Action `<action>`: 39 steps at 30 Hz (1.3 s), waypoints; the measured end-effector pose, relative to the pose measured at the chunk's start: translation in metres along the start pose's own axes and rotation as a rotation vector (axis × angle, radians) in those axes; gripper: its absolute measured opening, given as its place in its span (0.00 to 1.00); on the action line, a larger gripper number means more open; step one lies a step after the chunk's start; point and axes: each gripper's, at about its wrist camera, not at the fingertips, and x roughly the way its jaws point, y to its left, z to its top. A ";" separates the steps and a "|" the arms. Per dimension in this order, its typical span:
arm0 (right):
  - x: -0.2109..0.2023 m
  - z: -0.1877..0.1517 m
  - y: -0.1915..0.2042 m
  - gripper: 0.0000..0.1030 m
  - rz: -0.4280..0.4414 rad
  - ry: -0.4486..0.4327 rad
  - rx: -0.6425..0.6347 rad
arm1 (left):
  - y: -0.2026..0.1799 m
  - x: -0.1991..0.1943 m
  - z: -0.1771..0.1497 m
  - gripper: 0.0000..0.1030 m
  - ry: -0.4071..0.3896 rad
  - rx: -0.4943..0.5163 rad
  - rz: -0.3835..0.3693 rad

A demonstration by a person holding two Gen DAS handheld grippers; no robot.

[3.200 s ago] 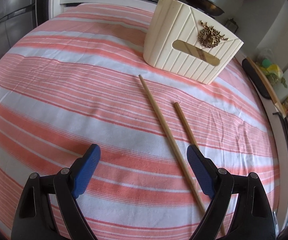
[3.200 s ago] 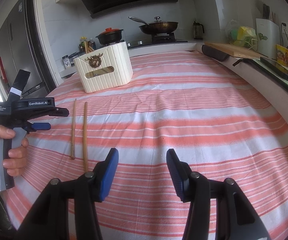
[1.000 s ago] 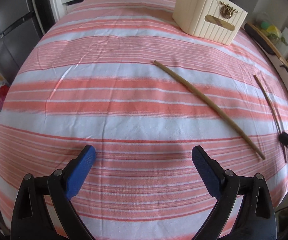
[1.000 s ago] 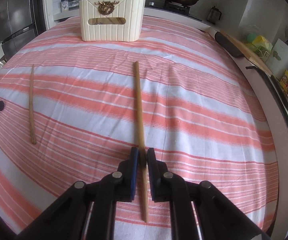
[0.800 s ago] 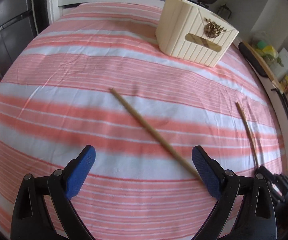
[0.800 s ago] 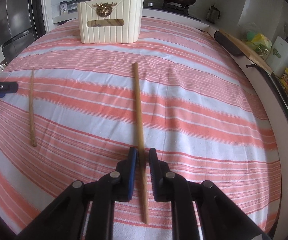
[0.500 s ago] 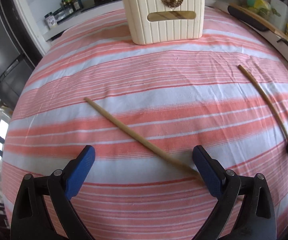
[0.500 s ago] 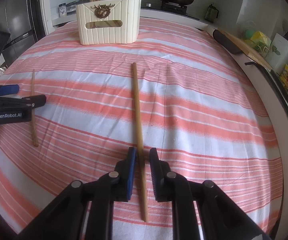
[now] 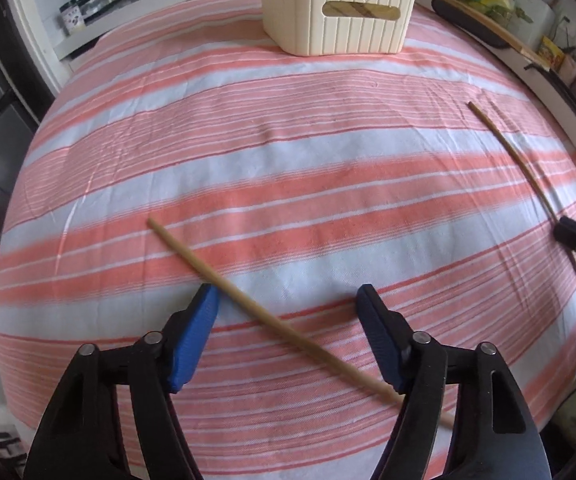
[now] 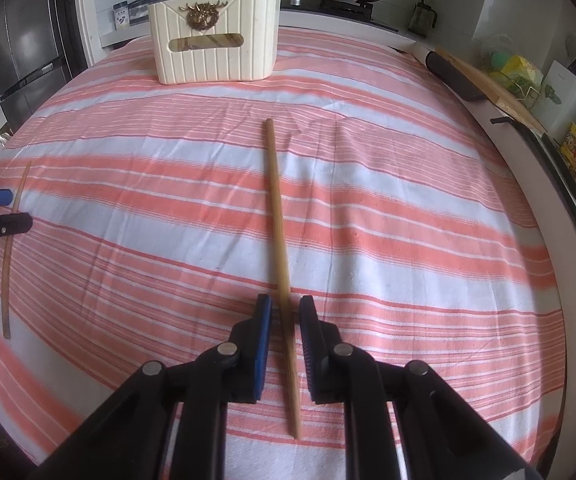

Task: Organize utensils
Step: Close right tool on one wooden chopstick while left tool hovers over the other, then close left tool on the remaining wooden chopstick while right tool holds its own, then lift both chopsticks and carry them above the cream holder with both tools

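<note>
While some chopsticks already stand in the cream ribbed holder (image 10: 215,46), we close our left hand-held gripper (image 9: 288,304) around one wooden chopstick (image 9: 271,316), pads not yet touching, and nearly pinch the other wooden chopstick (image 10: 277,216) with our right hand-held gripper (image 10: 285,312) on the desk (image 10: 408,200).

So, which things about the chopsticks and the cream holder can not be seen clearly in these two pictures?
- Left wrist view: the near end of the left chopstick is hidden behind a finger of the left tongs, whose jaws have just been closing around it without touching.
- Right wrist view: whether the right tongs press the right chopstick; the gaps are too thin to judge.
- Both views: the walls of the holder hide its contents.
</note>
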 end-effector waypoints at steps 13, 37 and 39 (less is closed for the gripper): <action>-0.001 -0.001 -0.001 0.16 0.017 0.005 0.026 | -0.027 0.004 0.025 0.29 -0.050 0.129 -0.161; 0.056 0.097 0.012 0.24 0.197 0.182 -0.152 | -0.026 0.024 0.061 0.45 0.081 0.036 -0.014; 0.069 0.117 0.011 0.11 0.207 0.178 -0.122 | -0.028 0.027 0.071 0.11 0.078 0.041 -0.009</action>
